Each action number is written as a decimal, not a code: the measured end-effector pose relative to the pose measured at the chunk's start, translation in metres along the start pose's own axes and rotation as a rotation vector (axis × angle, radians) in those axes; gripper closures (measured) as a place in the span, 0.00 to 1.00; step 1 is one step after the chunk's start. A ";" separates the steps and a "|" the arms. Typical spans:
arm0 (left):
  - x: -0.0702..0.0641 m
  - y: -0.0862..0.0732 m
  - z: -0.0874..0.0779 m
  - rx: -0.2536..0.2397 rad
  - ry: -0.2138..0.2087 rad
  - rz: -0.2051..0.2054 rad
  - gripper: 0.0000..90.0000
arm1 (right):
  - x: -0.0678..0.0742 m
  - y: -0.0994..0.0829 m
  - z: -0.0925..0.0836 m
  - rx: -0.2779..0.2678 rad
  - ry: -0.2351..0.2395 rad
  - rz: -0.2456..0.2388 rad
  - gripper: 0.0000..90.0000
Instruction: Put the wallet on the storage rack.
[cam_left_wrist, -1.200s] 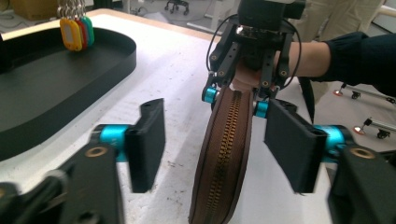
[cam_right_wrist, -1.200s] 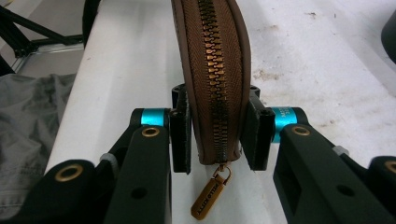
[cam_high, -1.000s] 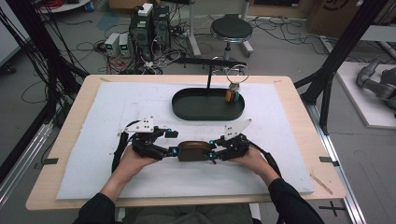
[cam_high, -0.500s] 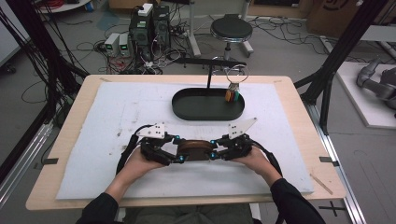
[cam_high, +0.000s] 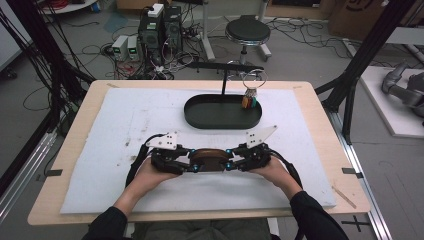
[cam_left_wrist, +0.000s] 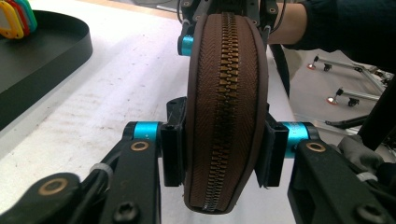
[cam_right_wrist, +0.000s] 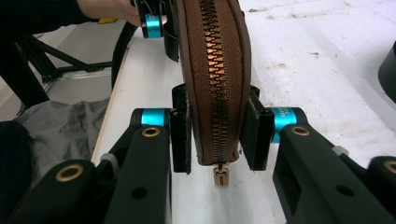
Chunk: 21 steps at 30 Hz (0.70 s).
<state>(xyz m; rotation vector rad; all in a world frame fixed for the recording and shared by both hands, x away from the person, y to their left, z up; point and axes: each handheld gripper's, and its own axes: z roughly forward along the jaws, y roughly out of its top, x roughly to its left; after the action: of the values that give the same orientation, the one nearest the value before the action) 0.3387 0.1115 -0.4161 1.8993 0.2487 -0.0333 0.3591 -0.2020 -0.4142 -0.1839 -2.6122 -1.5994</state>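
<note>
A brown zipped pouch (cam_high: 207, 159) stands on edge over the white mat near the table's front, held level between both grippers. My left gripper (cam_high: 187, 165) grips its left end; its jaws have just been closing, and in the left gripper view its pads (cam_left_wrist: 173, 144) press both sides of the pouch (cam_left_wrist: 226, 93). My right gripper (cam_high: 230, 164) is shut on the other end. In the right gripper view the pouch (cam_right_wrist: 212, 70) sits between the right gripper's (cam_right_wrist: 215, 133) jaws, zip facing up, with the brass zip pull (cam_right_wrist: 220, 176) hanging at the near end.
A black oval tray (cam_high: 200, 120) lies on the mat beyond the pouch. Coloured key tags (cam_high: 249, 100) hang over its right end from a black stand (cam_high: 225, 75). The tray's wall (cam_left_wrist: 42, 60) also appears at the left of the left gripper view.
The left gripper has moved right onto the pouch's left end and closed on it. The right gripper has kept still with its grip.
</note>
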 end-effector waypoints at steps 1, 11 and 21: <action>0.000 0.000 0.000 -0.003 0.002 0.006 0.70 | 0.000 0.000 0.000 -0.002 0.002 -0.004 0.75; 0.002 0.007 -0.008 -0.053 0.053 0.001 0.72 | -0.003 0.002 -0.029 -0.072 -0.132 0.031 0.41; 0.007 0.024 -0.014 -0.076 0.167 0.021 0.72 | -0.016 -0.014 -0.084 -0.176 -0.437 0.151 0.28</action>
<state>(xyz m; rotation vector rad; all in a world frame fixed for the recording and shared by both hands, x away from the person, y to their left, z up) 0.3487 0.1178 -0.3900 1.8307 0.3385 0.1478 0.3726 -0.2838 -0.3908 -0.8059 -2.6579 -1.9123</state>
